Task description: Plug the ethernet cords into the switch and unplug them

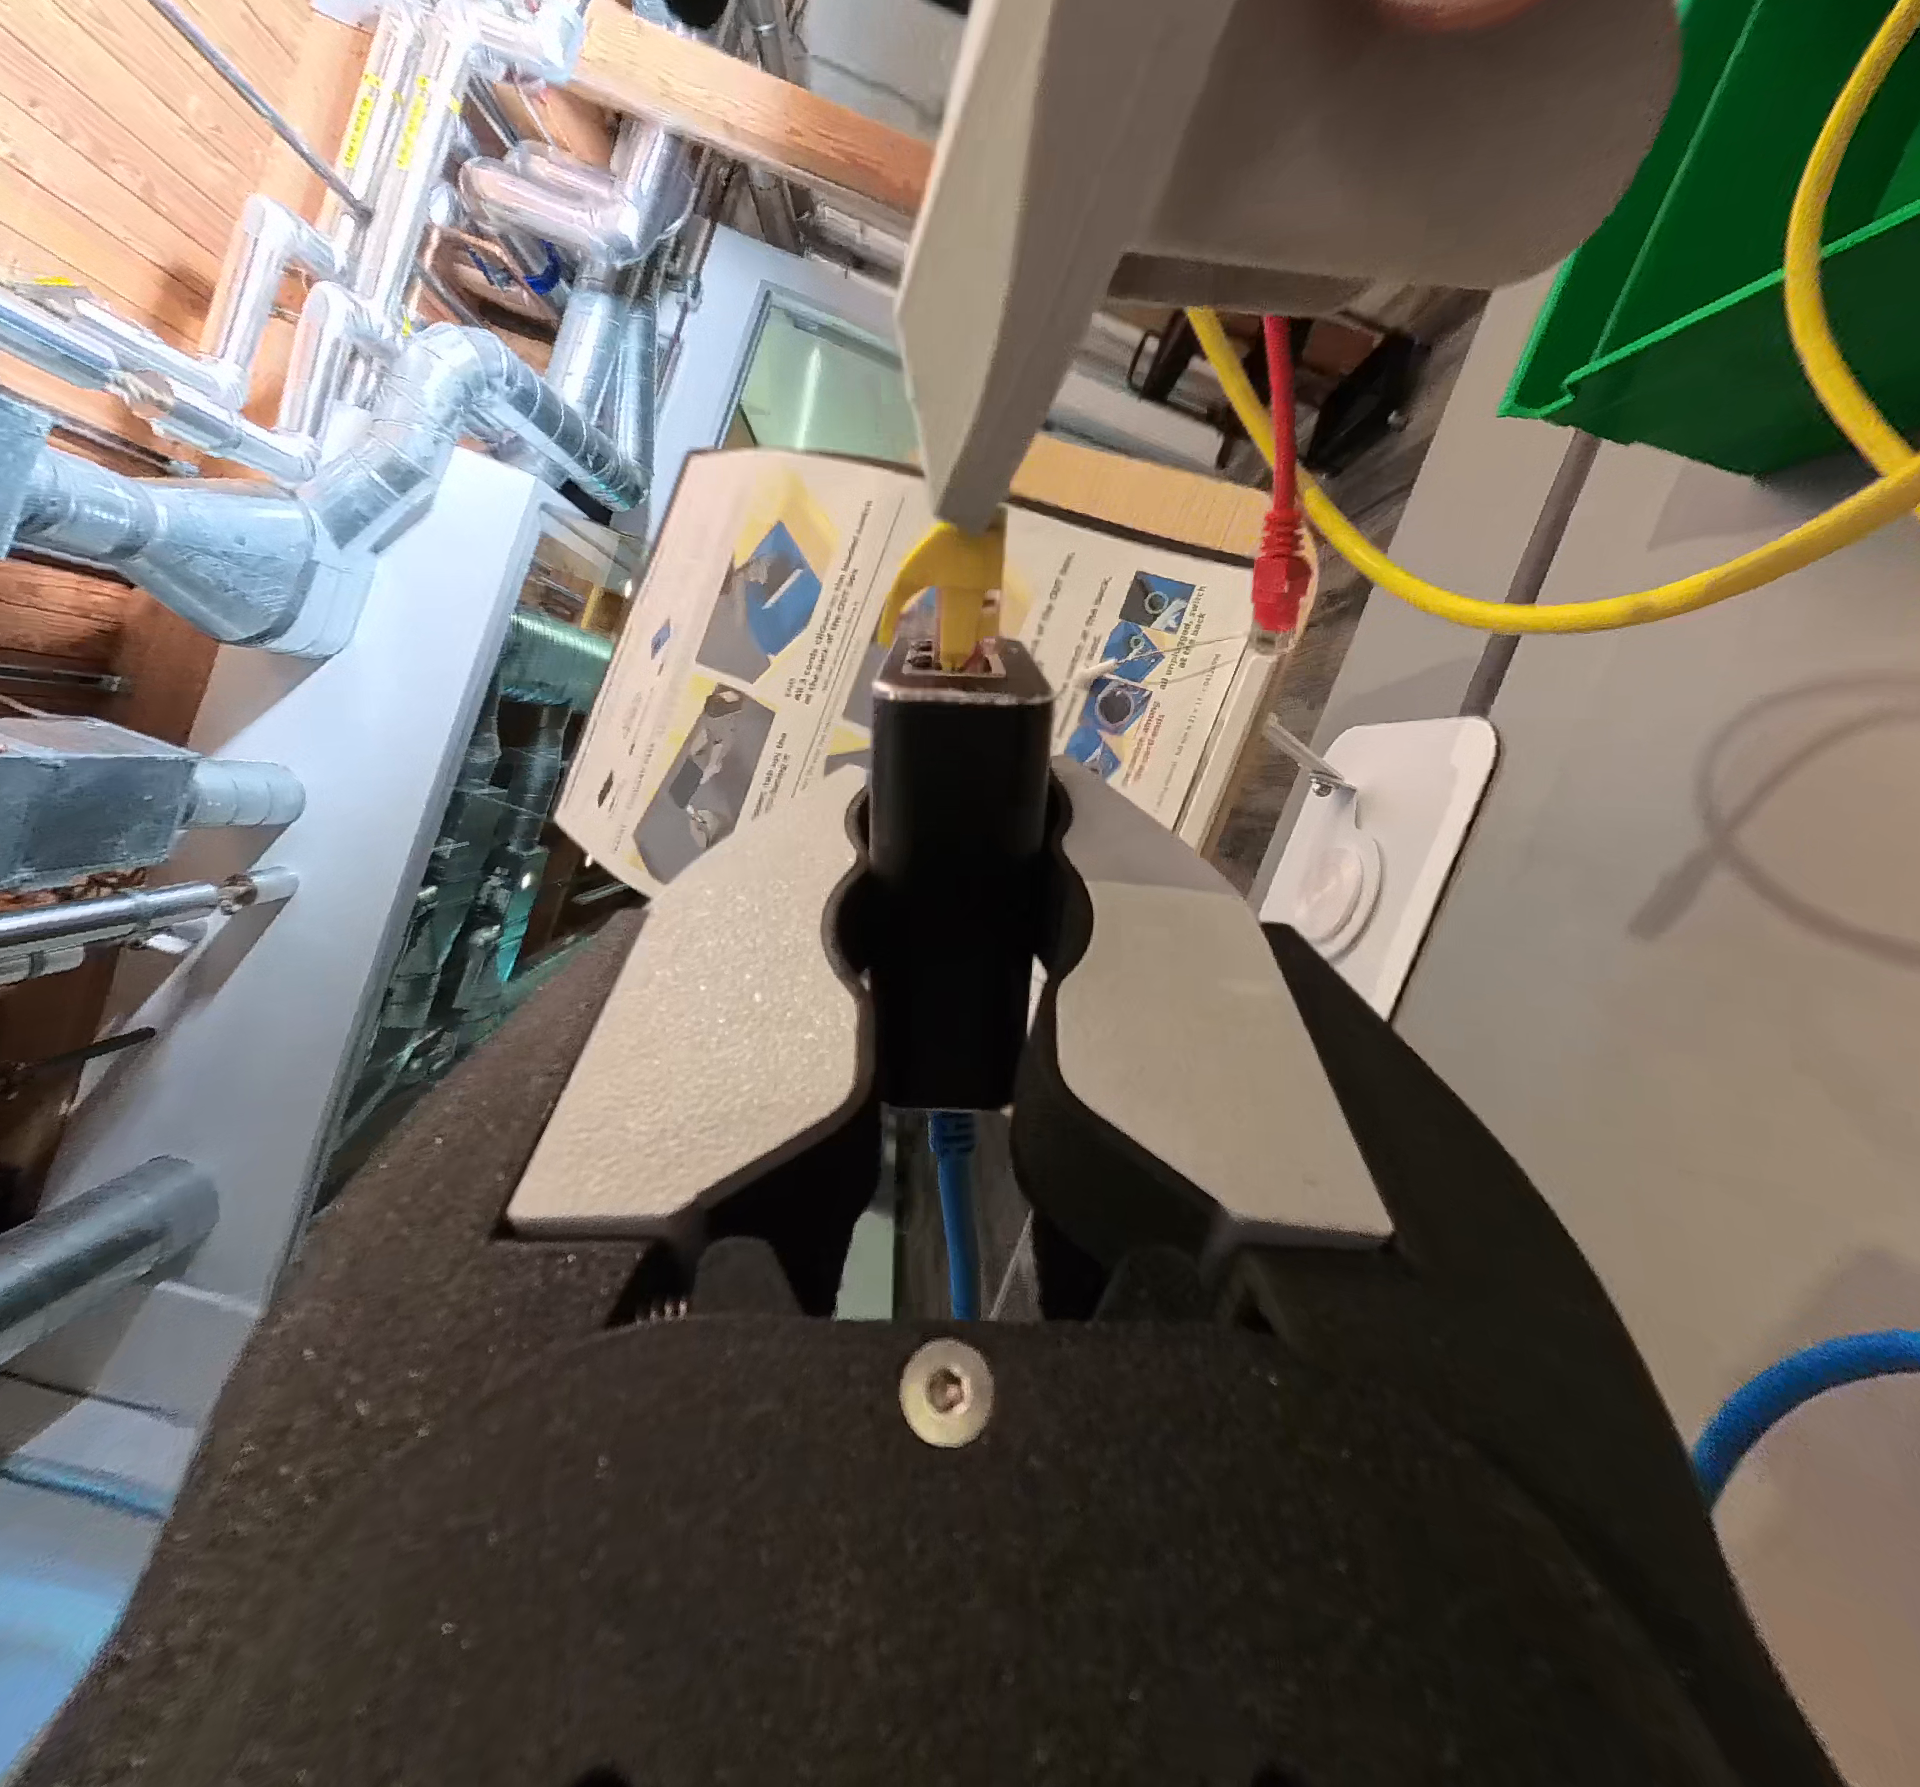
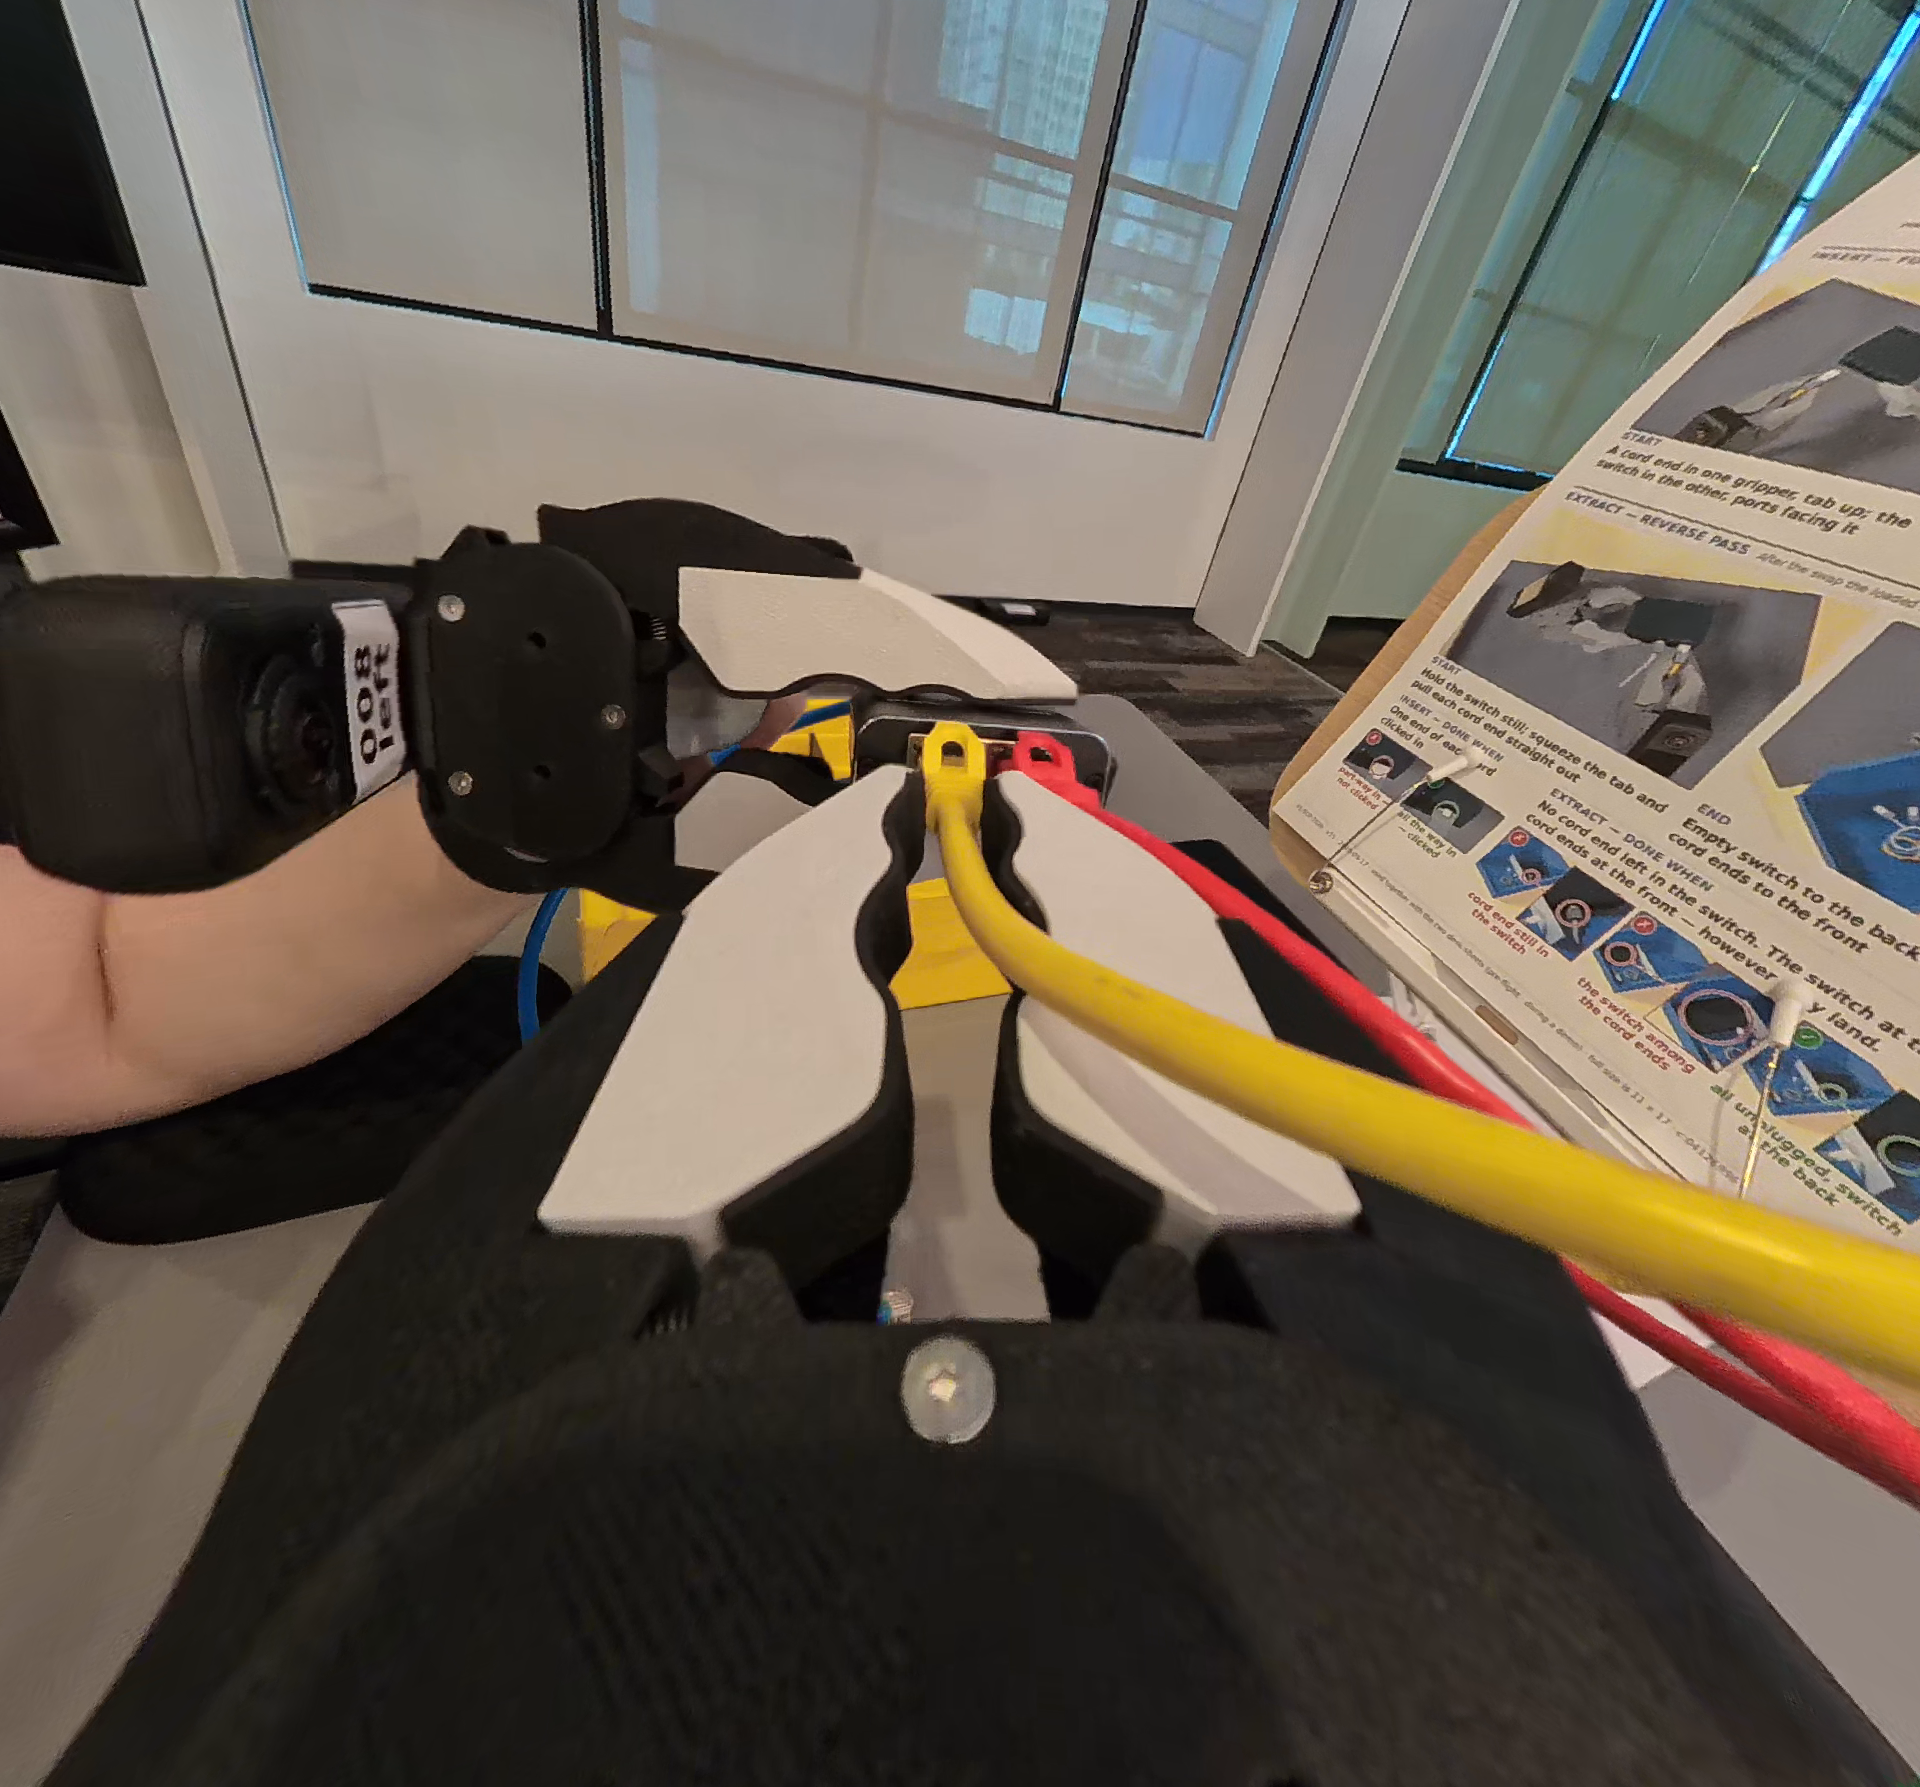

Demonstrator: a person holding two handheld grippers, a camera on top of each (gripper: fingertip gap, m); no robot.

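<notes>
Switch (image 1: 961,864) sits clamped tight in the left tool (image 1: 956,916), ports facing the right tool (image 2: 948,807). That one pinches the yellow cord (image 2: 1195,1031) just behind its plug, beside the red cord (image 2: 1226,890). Hold the switch steady; move the plug straight, no twisting.

- A grey counter (image 2: 1174,761) carries the work area.
- A yellow block (image 2: 945,948) sits at its centre.
- A printed instruction board (image 2: 1621,802) stands propped at three o'clock.
- A blue cord (image 2: 535,958) trails at nine o'clock.
</notes>
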